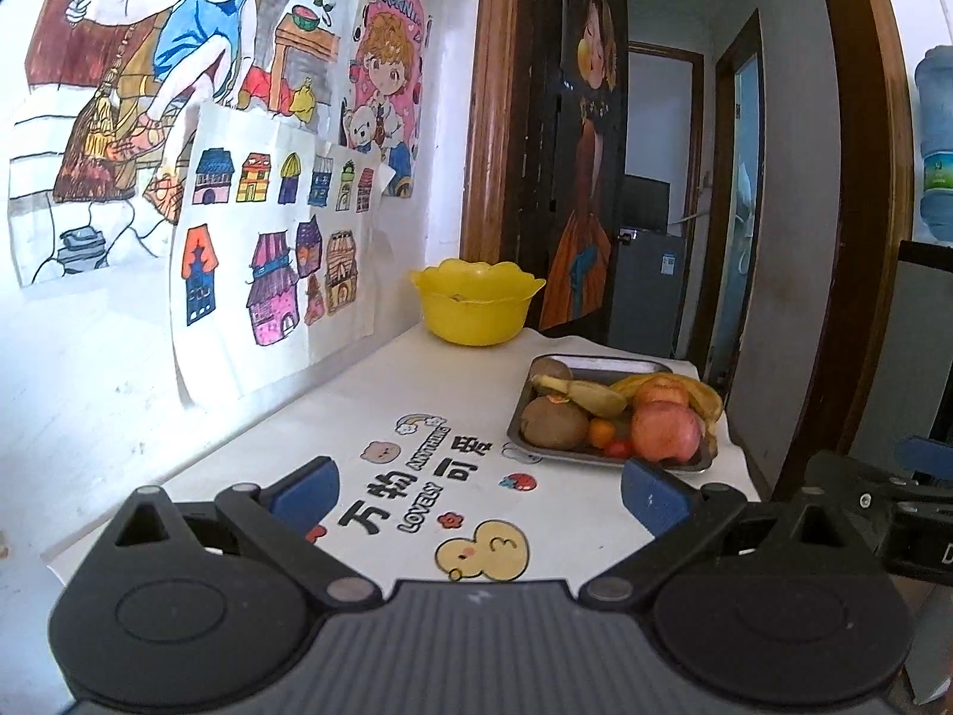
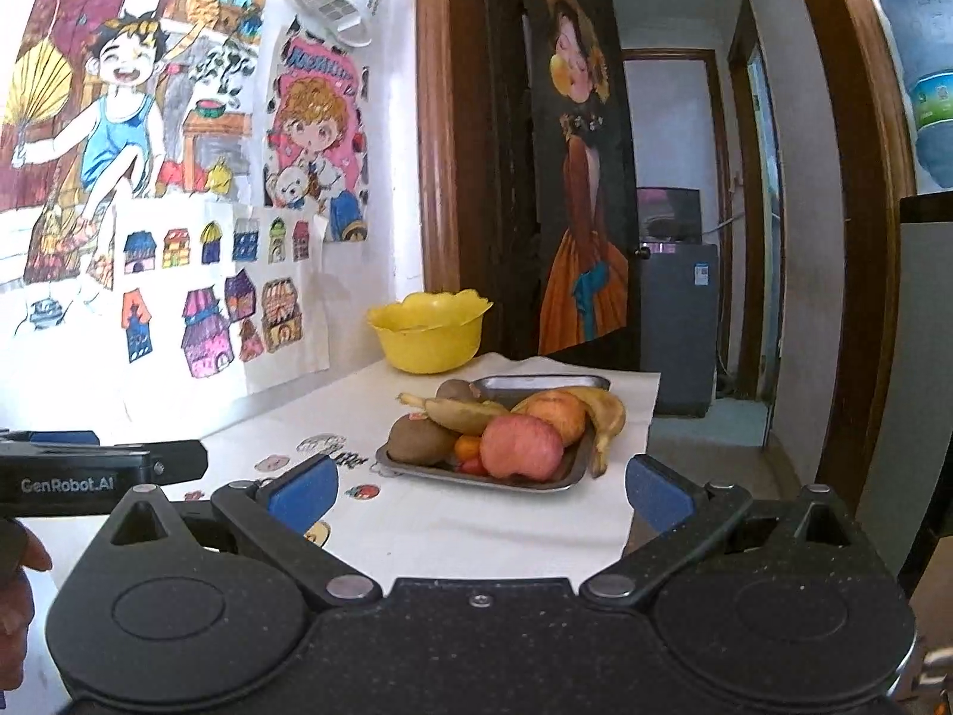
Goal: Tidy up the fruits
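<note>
Nearest to me, the left gripper [image 1: 479, 491] has its jaws spread wide and holds nothing; its blue pads [image 1: 307, 485] hover over the white table [image 1: 333, 405], above the printed cartoon stickers [image 1: 482, 551]. The right gripper [image 2: 481, 491] is likewise spread wide and empty, positioned over the near table edge. In the right wrist view I see the left gripper's body at the left margin, with part of a hand [image 2: 18, 596] below it.

Beyond both grippers, a metal tray [image 1: 595, 459] sits on the table toward its right side. It holds the fruit: a red apple [image 1: 666, 432] at the near right corner, a second apple [image 1: 661, 393] behind it, a brown kiwi [image 1: 554, 422] at the near left, a small orange [image 1: 601, 432] and a small red tomato [image 1: 619, 448] between kiwi and apple. A banana [image 1: 581, 393] lies across the middle; another banana [image 2: 607, 417] curves over the right rim. A second kiwi [image 1: 551, 369] rests at the far left corner.

Farther back, a yellow bowl [image 1: 476, 304] stands on the table near the wall, well apart from the tray. I cannot tell what is inside it.

Children's drawings [image 1: 262, 250] cover the wall at left. A dark door bearing a painted figure [image 1: 581, 179] stands open behind the table.
</note>
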Tool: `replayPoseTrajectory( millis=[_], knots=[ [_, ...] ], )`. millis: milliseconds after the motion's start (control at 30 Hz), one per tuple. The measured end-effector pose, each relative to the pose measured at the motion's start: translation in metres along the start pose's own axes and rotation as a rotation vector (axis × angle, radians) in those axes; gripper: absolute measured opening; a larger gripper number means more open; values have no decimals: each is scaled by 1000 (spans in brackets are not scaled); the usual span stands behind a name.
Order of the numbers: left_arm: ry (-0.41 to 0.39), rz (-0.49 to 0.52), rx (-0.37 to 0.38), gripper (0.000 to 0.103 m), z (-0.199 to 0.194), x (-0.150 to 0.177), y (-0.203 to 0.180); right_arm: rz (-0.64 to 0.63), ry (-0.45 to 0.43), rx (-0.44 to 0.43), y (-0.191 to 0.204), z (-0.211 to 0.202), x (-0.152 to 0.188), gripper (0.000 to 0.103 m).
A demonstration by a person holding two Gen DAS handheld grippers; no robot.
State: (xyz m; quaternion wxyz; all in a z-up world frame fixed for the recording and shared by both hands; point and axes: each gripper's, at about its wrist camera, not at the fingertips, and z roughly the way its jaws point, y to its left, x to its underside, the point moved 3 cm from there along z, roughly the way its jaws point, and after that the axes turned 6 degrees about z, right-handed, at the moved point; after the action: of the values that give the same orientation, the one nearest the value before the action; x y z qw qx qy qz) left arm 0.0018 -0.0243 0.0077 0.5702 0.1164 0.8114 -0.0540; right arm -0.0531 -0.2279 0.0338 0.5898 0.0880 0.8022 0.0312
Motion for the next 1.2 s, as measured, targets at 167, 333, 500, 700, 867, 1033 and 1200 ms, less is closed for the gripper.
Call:
replayPoseTrajectory(
  millis=[167,333,500,700,867,1033,1200],
  knots=[
    [8,-13,13,102,3,5,7,-15,13,1,9,5,3,102],
    [28,-20,14,102,14,9,13,-10,21,11,10,16,5,102],
    [43,-19,1,102,27,12,18,-4,32,16,8,30,10,102],
    [38,-18,23,102,43,14,20,32,19,22,6,38,16,102],
    [28,-8,56,102,51,15,18,44,13,62,11,30,20,102],
    [47,19,109,102,53,16,10,46,19,87,16,19,26,102],
    [43,25,135,102,45,17,5,24,15,93,19,8,27,102]
  ],
)
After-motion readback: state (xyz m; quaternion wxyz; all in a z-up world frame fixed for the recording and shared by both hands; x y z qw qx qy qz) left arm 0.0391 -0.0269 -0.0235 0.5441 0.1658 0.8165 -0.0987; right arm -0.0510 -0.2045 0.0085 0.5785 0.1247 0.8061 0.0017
